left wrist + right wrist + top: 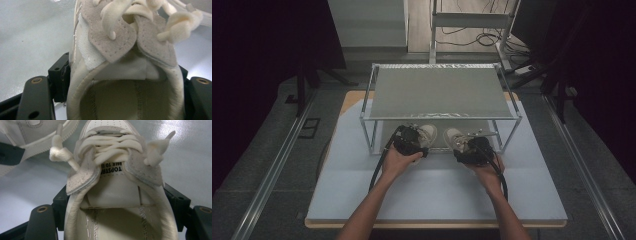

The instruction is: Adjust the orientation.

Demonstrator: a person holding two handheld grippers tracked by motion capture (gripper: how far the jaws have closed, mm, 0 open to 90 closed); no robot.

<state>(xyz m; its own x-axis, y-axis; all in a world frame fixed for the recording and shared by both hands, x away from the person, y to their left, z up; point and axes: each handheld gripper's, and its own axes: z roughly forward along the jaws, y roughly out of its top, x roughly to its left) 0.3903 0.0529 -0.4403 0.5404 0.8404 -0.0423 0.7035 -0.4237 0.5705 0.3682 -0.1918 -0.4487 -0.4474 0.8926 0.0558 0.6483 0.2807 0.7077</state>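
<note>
Two cream and beige lace-up sneakers are held at the front of a metal shelf rack (439,92). My left gripper (409,141) is shut on the heel collar of the left sneaker (428,133). In the left gripper view, the black jaws flank that sneaker's (120,47) opening on both sides. My right gripper (475,151) is shut the same way on the right sneaker (454,137). The right gripper view shows its tongue label and laces (110,147). Both toes point toward the rack's lower tier.
The rack has a grey top shelf and thin metal legs (372,135) and stands on a pale blue table mat (437,195). The other sneaker (37,130) lies close at the upper left of the right gripper view. Dark floor and rails surround the table.
</note>
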